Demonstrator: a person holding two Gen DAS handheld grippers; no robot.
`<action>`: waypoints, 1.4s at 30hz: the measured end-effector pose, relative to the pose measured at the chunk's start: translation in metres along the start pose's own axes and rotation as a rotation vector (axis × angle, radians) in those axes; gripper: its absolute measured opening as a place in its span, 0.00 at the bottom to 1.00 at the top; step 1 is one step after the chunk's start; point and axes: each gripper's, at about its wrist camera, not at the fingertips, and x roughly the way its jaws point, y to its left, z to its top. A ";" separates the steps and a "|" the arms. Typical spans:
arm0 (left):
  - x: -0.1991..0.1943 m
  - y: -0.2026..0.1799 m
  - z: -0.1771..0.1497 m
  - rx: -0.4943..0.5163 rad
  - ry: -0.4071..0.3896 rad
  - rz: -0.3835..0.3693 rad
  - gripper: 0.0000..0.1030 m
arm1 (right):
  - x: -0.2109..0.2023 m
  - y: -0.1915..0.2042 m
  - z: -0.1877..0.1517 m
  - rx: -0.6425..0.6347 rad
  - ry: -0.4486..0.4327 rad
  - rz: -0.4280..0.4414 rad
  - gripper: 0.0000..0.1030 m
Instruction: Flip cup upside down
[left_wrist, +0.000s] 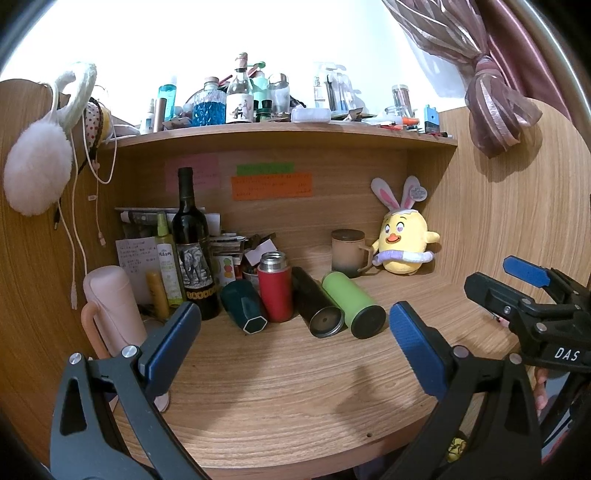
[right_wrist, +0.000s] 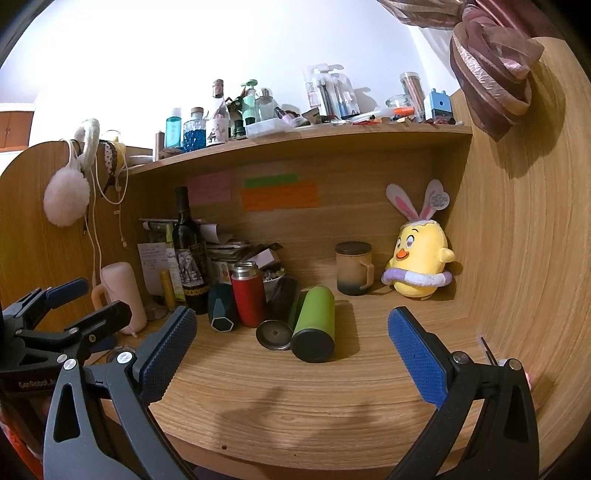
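Wooden desk (left_wrist: 295, 387) boards filled the foreground, walled at the back by a cluttered alcove under a shelf of bottles. Both grippers hovered low over the bare front of the desk, well short of anything. The left gripper (left_wrist: 295, 332) had its blue pads spread wide with nothing between them, and the right gripper (right_wrist: 291, 343) stood just as wide and just as empty.

Which cup the task meant could not be settled. The likeliest was the red cup (left_wrist: 275, 286), standing upright with its steel mouth up, beyond and roughly between the left fingertips. Touching it on one side lay a dark teal cup (left_wrist: 243, 306), on the other a black cup (left_wrist: 317, 306), and beside that a green cup (left_wrist: 352, 304), all three on their sides with ends toward the fingers. A lidded mug (left_wrist: 347, 253) stood farther back, next to a yellow plush chick (left_wrist: 404, 243).

As a judgement, the approach had not begun. A clean grasp would want the pads straddling the red body above where its neighbours leaned, then a lift clear before any rotation, since turning it in place would likely roll the black cup away. Setting it down on the open boards nearer the fingers would suit the narrow steel rim best.
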 end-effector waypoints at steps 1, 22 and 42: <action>0.000 0.000 0.000 0.000 0.000 0.000 1.00 | 0.000 0.000 0.000 -0.001 0.000 0.000 1.00; -0.003 -0.004 0.002 0.007 -0.007 -0.005 1.00 | 0.000 0.001 0.000 -0.005 -0.001 0.002 1.00; 0.004 0.000 0.002 0.007 0.010 -0.001 1.00 | 0.010 0.004 -0.001 -0.009 0.018 0.000 1.00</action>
